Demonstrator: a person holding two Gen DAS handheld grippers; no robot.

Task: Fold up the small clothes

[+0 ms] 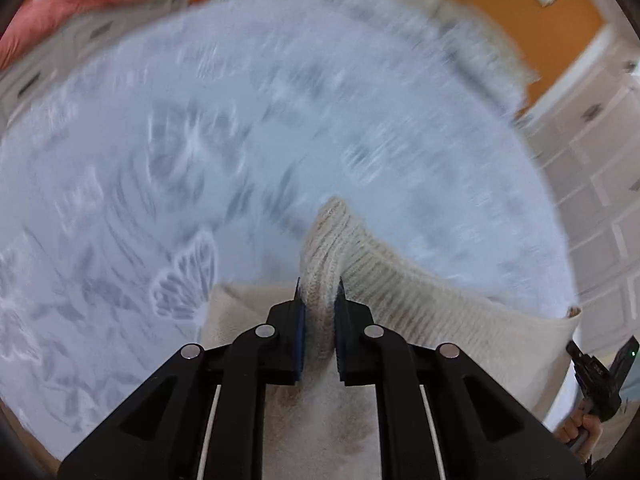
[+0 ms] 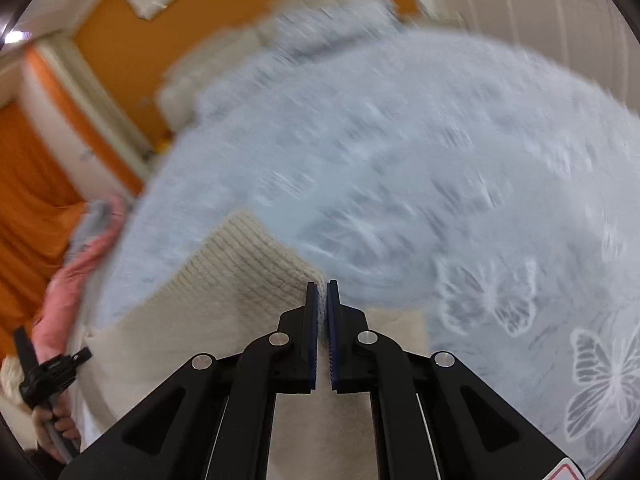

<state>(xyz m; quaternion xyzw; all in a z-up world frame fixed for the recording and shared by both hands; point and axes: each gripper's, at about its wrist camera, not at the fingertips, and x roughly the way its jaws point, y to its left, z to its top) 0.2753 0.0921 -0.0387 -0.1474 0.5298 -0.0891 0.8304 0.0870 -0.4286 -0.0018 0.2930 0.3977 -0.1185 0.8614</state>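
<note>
A cream ribbed knit garment (image 1: 384, 280) hangs stretched between my two grippers above a pale blue bedspread (image 1: 200, 140). My left gripper (image 1: 320, 292) is shut on a bunched ribbed edge of it. In the right wrist view, my right gripper (image 2: 322, 292) is shut on another corner of the same knit garment (image 2: 240, 272), which runs off to the left. The right gripper shows in the left wrist view (image 1: 596, 376), and the left gripper in the right wrist view (image 2: 44, 372). Both views are blurred by motion.
The bedspread (image 2: 440, 160) has a white butterfly print (image 2: 600, 384). Pink clothing (image 1: 80, 0) lies at the bed's far side, also in the right wrist view (image 2: 80, 272). Orange walls (image 2: 120, 48), an orange curtain (image 2: 24, 200) and white cupboards (image 1: 600, 168) surround the bed.
</note>
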